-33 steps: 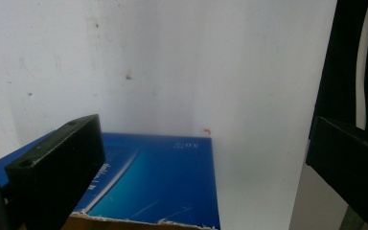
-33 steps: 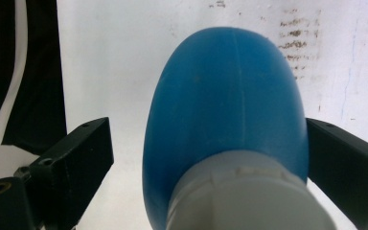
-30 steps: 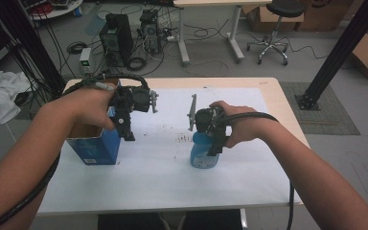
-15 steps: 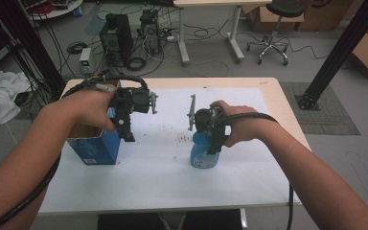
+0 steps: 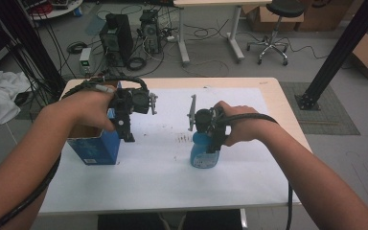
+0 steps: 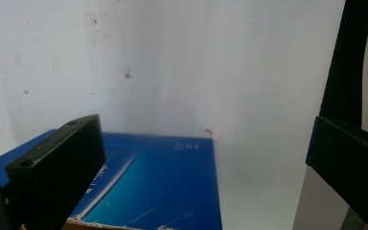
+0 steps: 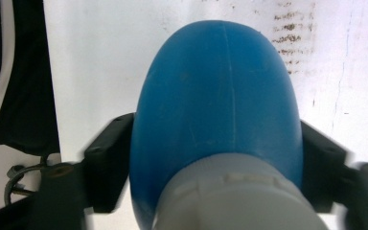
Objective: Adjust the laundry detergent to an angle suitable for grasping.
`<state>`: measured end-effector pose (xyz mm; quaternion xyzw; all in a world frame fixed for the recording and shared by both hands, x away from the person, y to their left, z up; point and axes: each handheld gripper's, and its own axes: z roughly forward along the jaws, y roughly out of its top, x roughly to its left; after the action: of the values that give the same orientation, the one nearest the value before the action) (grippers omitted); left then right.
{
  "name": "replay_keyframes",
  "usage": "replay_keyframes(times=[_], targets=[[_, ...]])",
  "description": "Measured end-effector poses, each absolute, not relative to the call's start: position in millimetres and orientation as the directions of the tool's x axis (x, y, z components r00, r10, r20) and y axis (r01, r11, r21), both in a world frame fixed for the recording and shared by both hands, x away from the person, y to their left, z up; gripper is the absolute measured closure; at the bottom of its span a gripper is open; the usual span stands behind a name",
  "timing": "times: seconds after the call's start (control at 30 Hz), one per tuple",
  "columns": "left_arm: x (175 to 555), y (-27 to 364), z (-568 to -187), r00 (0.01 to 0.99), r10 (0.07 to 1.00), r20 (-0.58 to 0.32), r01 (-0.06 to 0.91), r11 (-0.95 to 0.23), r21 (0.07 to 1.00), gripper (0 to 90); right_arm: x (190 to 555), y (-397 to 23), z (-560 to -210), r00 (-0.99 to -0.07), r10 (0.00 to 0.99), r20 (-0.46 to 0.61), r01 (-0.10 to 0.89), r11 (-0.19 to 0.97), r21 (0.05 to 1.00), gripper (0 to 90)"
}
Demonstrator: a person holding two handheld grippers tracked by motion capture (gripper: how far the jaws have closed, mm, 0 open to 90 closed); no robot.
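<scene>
A blue plastic bottle (image 5: 202,154) with a grey cap stands upright on the white sheet, right of centre. My right gripper (image 5: 210,136) comes down on it from above. Its jaws have just been closing, and in the right gripper view both pads (image 7: 106,160) press the sides of the blue bottle (image 7: 215,96). An open blue cardboard box (image 5: 95,147) stands at the left of the sheet. My left gripper (image 5: 126,134) hangs at that box's right edge with its jaws wide apart. Between them the left gripper view shows the blue box (image 6: 163,182) side and white sheet.
The white sheet (image 5: 163,177) covers most of the wooden table (image 5: 273,91). Dark smudges (image 5: 184,139) mark the sheet between the two grippers. Behind the table, on the floor, stand computer towers (image 5: 116,36) and cables, and a black post (image 5: 335,52) rises at the right.
</scene>
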<state>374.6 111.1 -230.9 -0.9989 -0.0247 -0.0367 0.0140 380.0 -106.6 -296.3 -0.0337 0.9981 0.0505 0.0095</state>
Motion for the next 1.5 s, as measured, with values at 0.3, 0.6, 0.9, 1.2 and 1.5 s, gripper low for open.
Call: replay_keyframes(times=[0.3,0.6,0.9,1.2,1.5], targets=[[374.7,113.2,-231.5,0.996,0.053,0.078,0.055,-0.998,-0.025,0.3,379.9,-106.2,-296.9,-0.998,-0.066,-0.022,-0.067,0.993,0.095,32.0],[374.9,113.3,-232.9,0.996,0.054,0.077,0.056,-0.998,-0.031,0.3,378.6,-106.0,-296.2,-0.997,-0.074,-0.031,-0.077,0.993,0.089,35.0],[374.5,111.9,-232.1,0.995,0.051,0.081,0.054,-0.998,-0.035,0.3,378.8,-106.0,-295.8,-0.997,-0.070,-0.036,-0.073,0.994,0.086,36.9],[374.8,110.2,-235.0,0.996,0.048,0.081,0.051,-0.998,-0.036,0.3,378.1,-106.7,-296.5,-0.995,-0.080,-0.054,-0.085,0.992,0.097,37.5],[374.5,109.3,-236.1,0.996,0.045,0.081,0.049,-0.998,-0.037,0.3,379.4,-107.4,-296.5,-0.994,-0.103,-0.045,-0.107,0.990,0.096,37.9]])
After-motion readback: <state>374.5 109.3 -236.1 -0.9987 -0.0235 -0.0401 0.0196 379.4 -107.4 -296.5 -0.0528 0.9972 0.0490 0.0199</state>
